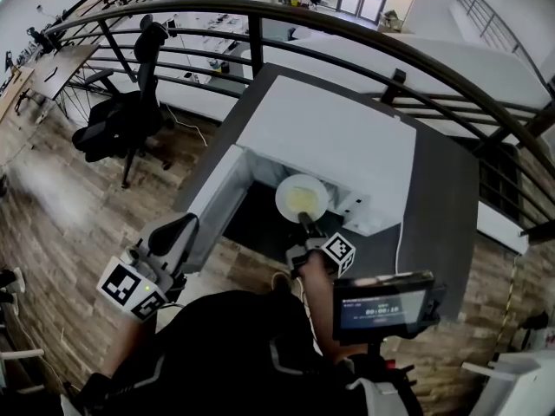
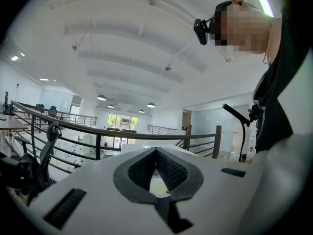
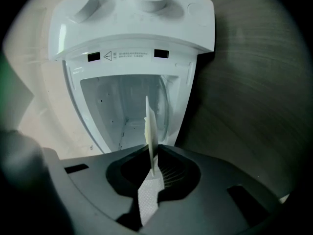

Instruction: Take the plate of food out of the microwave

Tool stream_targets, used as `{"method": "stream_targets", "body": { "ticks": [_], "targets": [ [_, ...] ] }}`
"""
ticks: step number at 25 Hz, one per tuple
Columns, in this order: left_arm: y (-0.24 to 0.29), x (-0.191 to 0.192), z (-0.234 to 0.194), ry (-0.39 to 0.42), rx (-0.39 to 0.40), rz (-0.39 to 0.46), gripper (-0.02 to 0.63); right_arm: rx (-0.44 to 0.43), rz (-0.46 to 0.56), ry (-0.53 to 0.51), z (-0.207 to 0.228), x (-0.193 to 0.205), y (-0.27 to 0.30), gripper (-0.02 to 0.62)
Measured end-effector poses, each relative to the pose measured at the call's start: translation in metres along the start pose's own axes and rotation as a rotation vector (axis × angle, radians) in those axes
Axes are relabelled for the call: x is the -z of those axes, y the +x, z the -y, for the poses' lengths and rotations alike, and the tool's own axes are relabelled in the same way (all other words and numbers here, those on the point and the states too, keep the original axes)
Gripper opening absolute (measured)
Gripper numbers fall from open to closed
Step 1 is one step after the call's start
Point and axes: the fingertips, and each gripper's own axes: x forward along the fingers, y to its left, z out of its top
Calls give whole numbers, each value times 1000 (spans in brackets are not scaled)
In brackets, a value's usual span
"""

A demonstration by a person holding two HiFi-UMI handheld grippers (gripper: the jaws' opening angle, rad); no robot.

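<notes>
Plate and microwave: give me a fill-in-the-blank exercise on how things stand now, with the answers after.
1. The right gripper has its jaws shut on the ____ of the plate.
2. The door of the microwave stands ____.
3. The food on the plate is ____ in colour.
4. The left gripper, jaws together, holds ____.

Missing words: rim; open; yellow; nothing.

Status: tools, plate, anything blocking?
Right tool shut on plate rim. Plate at microwave mouth. Left tool shut, empty. Door open, nothing in the way.
</notes>
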Motion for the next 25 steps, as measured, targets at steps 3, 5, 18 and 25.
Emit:
{"method": "stream_targets", "body": {
  "ticks": [3,5,18,25],
  "targets": [
    [-4,4,-3,-9,19,5,2,-13,-17,-4,-7,13,-3,32],
    [-6,7,-6,-19,31,7,2,-23,-28,-6,-12,22,-5,32],
    [-22,21,-31,-32,132,38,2,-74,-74,4,-57,90,-11,31],
    [-20,27,-22,-17,181,41,2,-87,-72,-16,-80,106,-36,31]
  ]
}}
